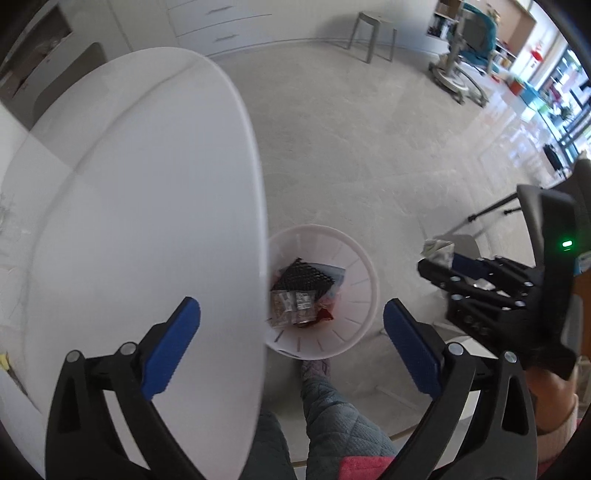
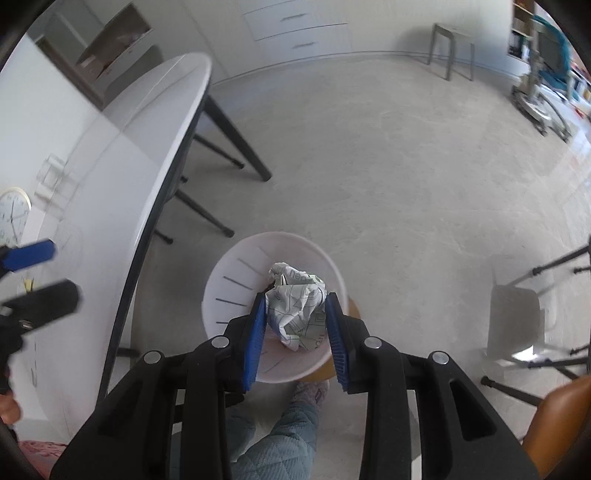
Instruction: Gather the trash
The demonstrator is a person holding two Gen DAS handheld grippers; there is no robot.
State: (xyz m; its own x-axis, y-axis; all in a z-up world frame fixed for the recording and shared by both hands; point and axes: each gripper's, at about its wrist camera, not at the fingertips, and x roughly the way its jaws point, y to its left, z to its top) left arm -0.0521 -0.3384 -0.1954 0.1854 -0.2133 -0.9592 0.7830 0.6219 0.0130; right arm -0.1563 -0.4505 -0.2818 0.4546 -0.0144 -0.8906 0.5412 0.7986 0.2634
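A white waste bin (image 1: 360, 266) stands on the floor beside the round white table (image 1: 140, 206), with dark and clear wrappers (image 1: 299, 291) inside. My left gripper (image 1: 291, 336) is open and empty, one finger over the table edge, the other beside the bin. My right gripper (image 2: 297, 325) is shut on a crumpled printed paper ball (image 2: 297, 308) and holds it above the bin (image 2: 236, 266). In the left wrist view the right gripper (image 1: 437, 264) with the paper (image 1: 439, 249) is at the right of the bin.
The table's dark legs (image 2: 236, 140) stand left of the bin. A grey chair (image 2: 517, 325) is at the right, a stool (image 2: 452, 48) and a drawer cabinet (image 2: 299, 29) at the far wall. The person's foot (image 2: 310, 393) is just before the bin.
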